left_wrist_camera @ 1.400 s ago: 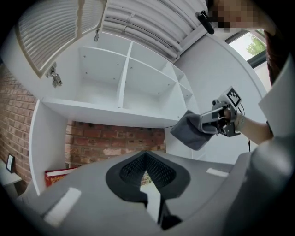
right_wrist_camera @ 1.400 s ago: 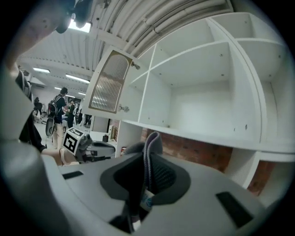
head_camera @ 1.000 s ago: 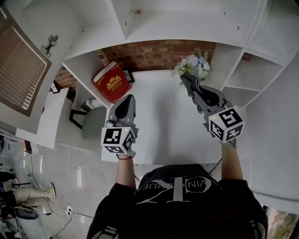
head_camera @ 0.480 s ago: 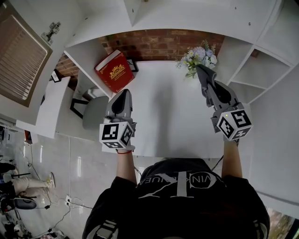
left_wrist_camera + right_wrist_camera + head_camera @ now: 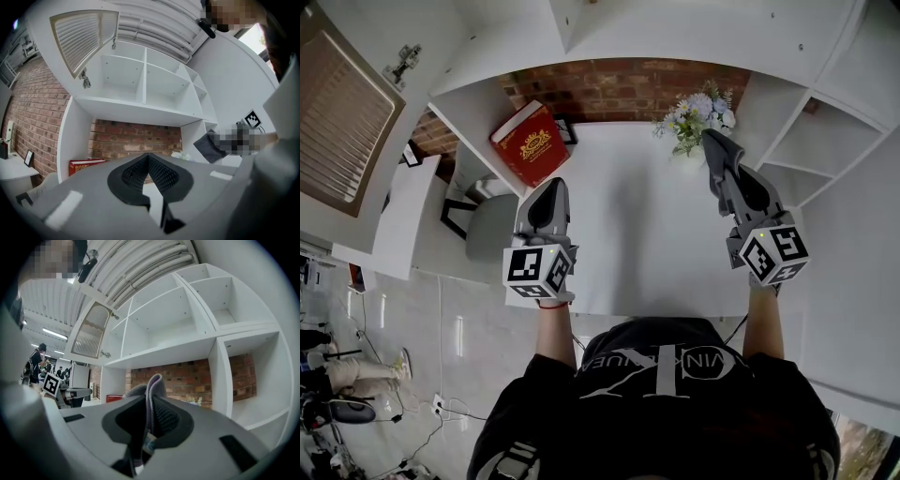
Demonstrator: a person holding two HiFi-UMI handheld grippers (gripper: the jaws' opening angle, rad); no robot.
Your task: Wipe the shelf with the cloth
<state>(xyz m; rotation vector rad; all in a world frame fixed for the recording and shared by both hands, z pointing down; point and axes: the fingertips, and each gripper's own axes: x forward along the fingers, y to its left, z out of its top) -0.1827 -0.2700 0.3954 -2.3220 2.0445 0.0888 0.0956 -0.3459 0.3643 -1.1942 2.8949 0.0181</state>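
Over the far right of the white shelf board [image 5: 628,234], my right gripper [image 5: 715,148] pinches a folded grey cloth [image 5: 153,389], just beside a small bunch of pale flowers [image 5: 694,114]. My left gripper [image 5: 549,192], jaws pressed together on nothing, hovers at the shelf's left side, near a red hardback book [image 5: 528,142] in the far left corner.

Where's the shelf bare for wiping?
The white shelf board is bare across its middle and front, between the red hardback book at back left and the pale flower bunch at back right. Tightest beside that bunch, by the grey cloth.
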